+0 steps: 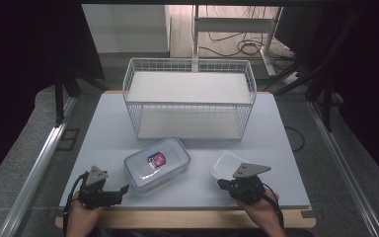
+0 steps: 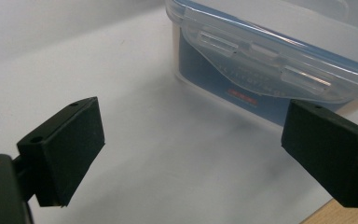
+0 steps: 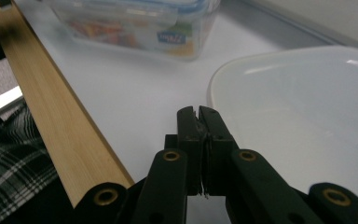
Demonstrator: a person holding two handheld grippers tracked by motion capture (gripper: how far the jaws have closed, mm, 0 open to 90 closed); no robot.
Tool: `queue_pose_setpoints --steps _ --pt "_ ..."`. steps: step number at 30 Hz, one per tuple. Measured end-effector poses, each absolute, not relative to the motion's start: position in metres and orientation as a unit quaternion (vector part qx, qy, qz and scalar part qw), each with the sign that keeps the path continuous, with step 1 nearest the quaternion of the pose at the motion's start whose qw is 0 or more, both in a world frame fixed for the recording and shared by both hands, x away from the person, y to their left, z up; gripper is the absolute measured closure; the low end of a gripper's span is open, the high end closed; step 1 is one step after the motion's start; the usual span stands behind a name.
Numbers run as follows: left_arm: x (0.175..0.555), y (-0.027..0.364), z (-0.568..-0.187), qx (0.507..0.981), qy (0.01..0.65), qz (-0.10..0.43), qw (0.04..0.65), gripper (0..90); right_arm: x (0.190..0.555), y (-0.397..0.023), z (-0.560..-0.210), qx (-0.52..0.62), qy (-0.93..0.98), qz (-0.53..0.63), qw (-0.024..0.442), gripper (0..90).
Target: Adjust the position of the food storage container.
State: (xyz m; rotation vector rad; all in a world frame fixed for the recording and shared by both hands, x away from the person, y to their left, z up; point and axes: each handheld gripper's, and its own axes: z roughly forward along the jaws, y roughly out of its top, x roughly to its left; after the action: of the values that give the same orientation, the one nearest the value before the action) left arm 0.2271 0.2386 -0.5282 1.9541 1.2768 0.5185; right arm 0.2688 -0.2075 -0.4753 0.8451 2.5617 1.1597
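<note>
Resting low at the near right of the table, the right gripper [image 1: 225,183] is seen with its jaws pressed flat together, nothing caught between them. In the right gripper view the closed tips [image 3: 198,112] are found just beside the near rim of a shallow white dish [image 3: 298,112], though contact between tips and rim cannot be confirmed. In the high view the same white dish [image 1: 227,165] is placed on the pale table top [image 1: 103,128], directly ahead of that gripper and partly covered by its grey three-cornered plate.

At the near left edge of the table, the left gripper [image 1: 121,190] is held with its jaws spread wide and empty. In the left gripper view its gripper point [image 2: 193,147] falls on bare table, and the two black pads are seen well apart, with a clear lidded container [image 2: 270,60] just beyond them, closer to the pad at the right of that view. No contact with the container is shown.

The clear lidded container [image 1: 157,164] is set between the two grippers, slightly turned, its lid trimmed in blue and marked with a coloured label; its side clips are seen folded down. Coloured contents are visible through its wall in the right gripper view [image 3: 140,23].

Farther back, a white wire basket [image 1: 190,98] is stood across the middle of the table, well apart from both grippers. A wooden edge strip [image 3: 51,121] is seen along the near side of the table.
</note>
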Motion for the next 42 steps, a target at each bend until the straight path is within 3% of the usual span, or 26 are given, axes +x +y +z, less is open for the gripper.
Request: queue_pose_setpoints --steps 7,21,28,35,42 --pt "0.227 0.238 -0.528 0.761 0.496 0.201 0.366 6.0 0.272 -0.216 -0.480 0.295 0.871 0.383 0.088 89.3" --pt "0.227 0.239 -0.528 0.760 0.497 0.199 0.368 6.0 0.286 -0.267 -0.475 0.352 0.860 0.351 0.115 89.6" --pt "0.227 0.239 -0.527 0.755 0.500 0.204 0.372 6.3 0.286 -0.242 -0.457 0.331 0.854 0.384 0.117 89.6" --pt "0.228 0.241 -0.528 0.753 0.503 0.202 0.374 6.4 0.324 -0.200 -0.448 0.316 0.863 0.376 0.122 89.2" --pt "0.228 0.241 -0.528 0.753 0.502 0.197 0.378 7.0 0.357 -0.175 -0.464 0.327 0.880 0.318 0.130 87.7"
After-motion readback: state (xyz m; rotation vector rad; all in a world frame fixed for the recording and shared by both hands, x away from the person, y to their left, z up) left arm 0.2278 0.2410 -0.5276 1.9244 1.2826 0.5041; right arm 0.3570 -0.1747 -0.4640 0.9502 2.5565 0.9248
